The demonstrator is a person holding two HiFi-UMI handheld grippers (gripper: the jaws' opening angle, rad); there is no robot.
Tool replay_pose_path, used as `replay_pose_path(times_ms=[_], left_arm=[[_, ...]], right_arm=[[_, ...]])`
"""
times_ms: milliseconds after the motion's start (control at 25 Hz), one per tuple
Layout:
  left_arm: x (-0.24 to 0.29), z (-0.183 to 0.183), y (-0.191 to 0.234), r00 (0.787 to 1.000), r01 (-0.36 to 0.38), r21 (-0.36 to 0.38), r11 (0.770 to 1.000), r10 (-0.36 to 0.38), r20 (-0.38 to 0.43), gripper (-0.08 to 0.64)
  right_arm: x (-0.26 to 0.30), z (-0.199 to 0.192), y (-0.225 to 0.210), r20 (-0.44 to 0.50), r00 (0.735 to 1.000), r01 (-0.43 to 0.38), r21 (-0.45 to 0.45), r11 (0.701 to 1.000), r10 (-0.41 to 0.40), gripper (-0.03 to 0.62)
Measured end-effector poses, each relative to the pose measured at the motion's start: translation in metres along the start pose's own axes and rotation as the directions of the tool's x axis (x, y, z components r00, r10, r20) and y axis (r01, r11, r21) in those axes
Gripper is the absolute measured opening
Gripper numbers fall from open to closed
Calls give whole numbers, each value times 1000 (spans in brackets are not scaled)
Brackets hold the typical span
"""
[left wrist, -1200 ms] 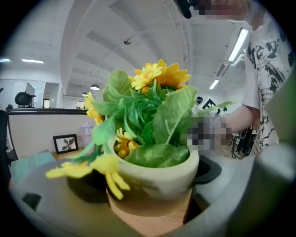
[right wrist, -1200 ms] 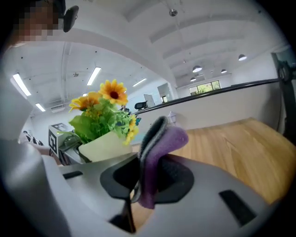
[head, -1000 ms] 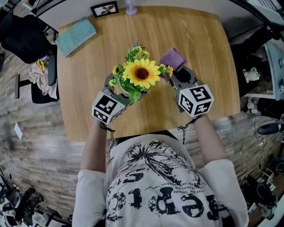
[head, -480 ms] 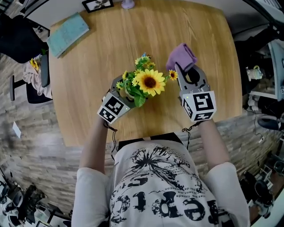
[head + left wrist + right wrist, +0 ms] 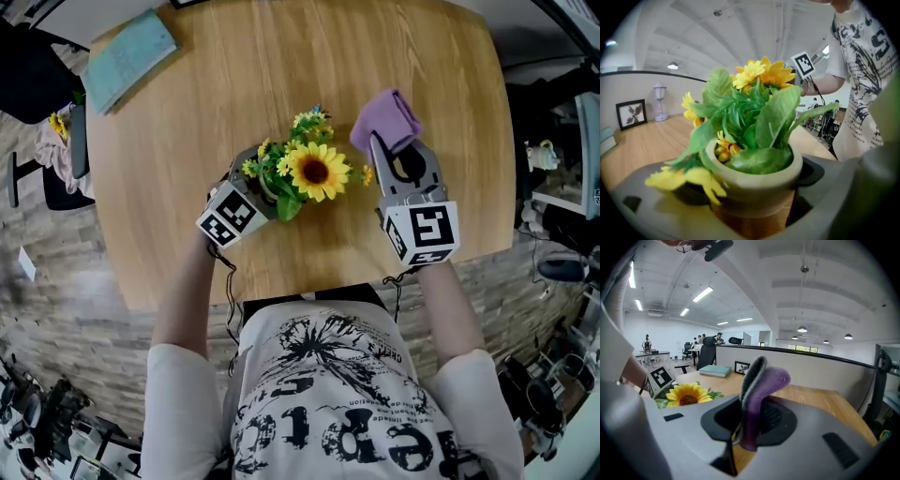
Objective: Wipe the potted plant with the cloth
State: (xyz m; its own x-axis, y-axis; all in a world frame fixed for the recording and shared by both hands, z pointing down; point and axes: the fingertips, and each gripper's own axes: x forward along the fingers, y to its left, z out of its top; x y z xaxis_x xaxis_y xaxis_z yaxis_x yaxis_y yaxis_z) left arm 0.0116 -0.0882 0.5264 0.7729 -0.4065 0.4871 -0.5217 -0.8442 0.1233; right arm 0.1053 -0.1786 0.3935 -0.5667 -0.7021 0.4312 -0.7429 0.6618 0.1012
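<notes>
Potted plant (image 5: 298, 173): small pale pot, green leaves, yellow blossoms, one big sunflower (image 5: 317, 171) on top. The pot sits squarely between the jaws of the left gripper (image 5: 255, 186), which close on its two sides. The pot's rim stands above the jaws, and the leaves and blooms rise over them. Cannot tell whether the pot's base touches the bench (image 5: 234, 84).

Cloth (image 5: 385, 122): purple, folded. Its lower end is pinched in the narrow gap between the jaws of the right gripper (image 5: 391, 155). The free part stands up past the jaw tips and curls over, and one face looks grey in the right gripper view. The cloth is near the plant's right side and apart from the blooms, as far as the head view shows.

From the right jaws, the sunflower lies low and to the left. Beyond the jaw tips, a teal book (image 5: 715, 371) and a framed picture (image 5: 741, 367) lie on the bench's far part.

From the left jaws, a small lamp (image 5: 659, 101) stands far off to the left, next to the framed picture.

A person in a printed white shirt (image 5: 347, 394) holds both grippers from the bench's near edge.
</notes>
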Motion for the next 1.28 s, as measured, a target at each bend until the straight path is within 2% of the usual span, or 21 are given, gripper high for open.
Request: replay_pose_path(times_ms=[280, 440, 640, 800, 920, 1120, 1200, 1240, 1280], left_arm=[[3, 2, 0, 1000, 2, -51, 999, -1, 19, 529], [-1, 7, 10, 999, -33, -107, 994, 37, 36, 585], [-17, 18, 9, 994, -87, -104, 991, 94, 61, 589], [-43, 45, 18, 972, -181, -122, 976, 196, 126, 589], [-70, 77, 19, 943, -247, -135, 960, 270, 193, 581], [-115, 126, 15, 876, -360, -146, 921, 388, 285, 363], [-130, 137, 15, 853, -397, -164, 903, 428, 298, 283], [-137, 140, 15, 843, -414, -175, 893, 449, 296, 221], [-143, 141, 16, 833, -432, -189, 882, 471, 291, 194]], right_arm=[[3, 0, 11, -11, 1000, -25, -33, 999, 25, 74], [8, 4, 16, -19, 999, -35, -47, 998, 34, 74], [4, 8, 22, -18, 999, -33, -82, 996, 32, 75], [-4, 18, 24, 2, 1000, -16, -90, 996, 16, 75], [-15, 25, 29, 14, 1000, -12, -100, 995, 13, 75], [-27, 39, 35, 45, 999, -16, -97, 995, 20, 75], [-30, 46, 38, 59, 998, -13, -100, 995, 19, 75], [-32, 50, 40, 65, 998, -12, -98, 995, 18, 75], [-34, 54, 42, 71, 997, -12, -95, 995, 19, 75]])
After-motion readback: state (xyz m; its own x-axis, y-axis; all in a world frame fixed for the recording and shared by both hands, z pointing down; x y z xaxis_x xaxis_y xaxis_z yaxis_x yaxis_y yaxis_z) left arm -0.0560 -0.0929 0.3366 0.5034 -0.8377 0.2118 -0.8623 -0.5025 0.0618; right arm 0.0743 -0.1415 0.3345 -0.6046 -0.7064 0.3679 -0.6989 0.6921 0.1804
